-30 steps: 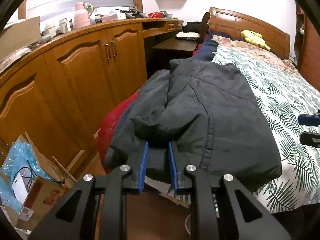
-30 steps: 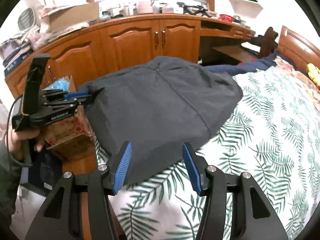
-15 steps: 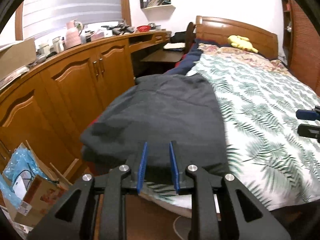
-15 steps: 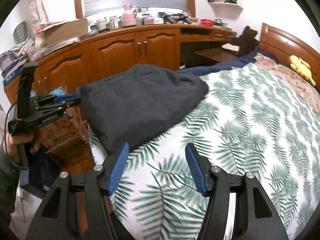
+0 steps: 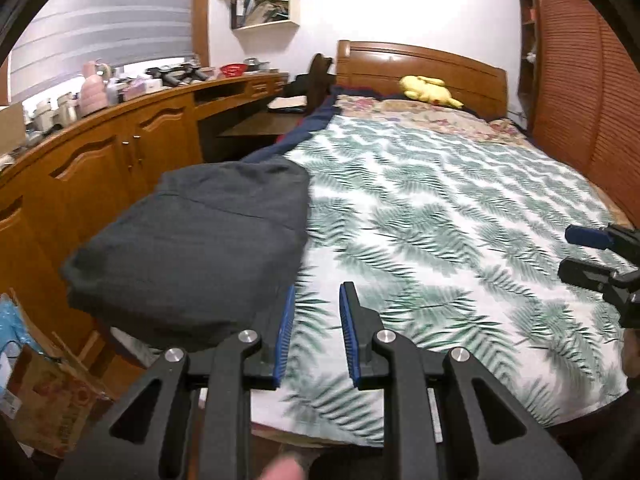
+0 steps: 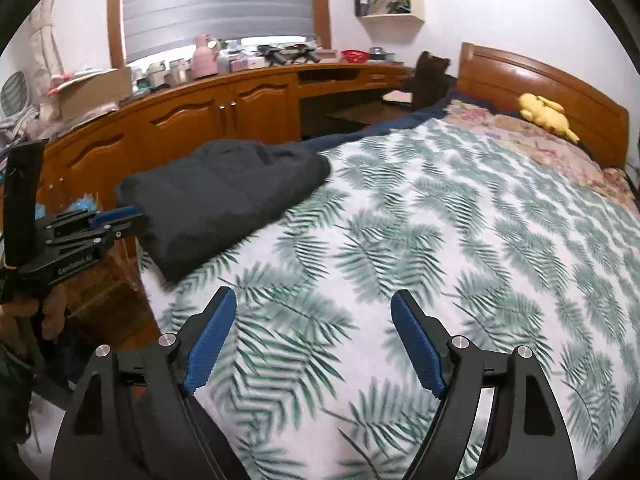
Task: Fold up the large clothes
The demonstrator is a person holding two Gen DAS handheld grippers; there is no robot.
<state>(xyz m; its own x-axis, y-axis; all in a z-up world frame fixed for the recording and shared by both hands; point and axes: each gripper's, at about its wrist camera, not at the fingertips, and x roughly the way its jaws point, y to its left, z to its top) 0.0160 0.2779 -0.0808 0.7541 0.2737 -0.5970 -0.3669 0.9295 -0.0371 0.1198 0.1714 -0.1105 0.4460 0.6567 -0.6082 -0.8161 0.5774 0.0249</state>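
A dark grey folded garment [image 5: 192,248] lies at the left edge of the bed [image 5: 460,240]; it also shows in the right wrist view [image 6: 224,204]. My left gripper [image 5: 316,312] is open with a narrow gap, empty, just right of the garment's near corner. It also shows in the right wrist view [image 6: 120,220] beside the garment's near-left corner. My right gripper [image 6: 312,320] is wide open and empty above the leaf-print bedspread [image 6: 440,260], well right of the garment. It also shows at the right edge of the left wrist view [image 5: 592,256].
Wooden cabinets [image 5: 100,168] with a cluttered top run along the left of the bed. A cardboard box [image 5: 44,400] sits on the floor by the bed's corner. A yellow plush toy [image 5: 428,88] lies at the wooden headboard [image 5: 420,64]. A louvred wardrobe [image 5: 580,100] stands at right.
My left gripper let go of the garment, opened slightly and drew back to the right. The garment now lies flat at the bed's edge. My right gripper pulled back, still open.
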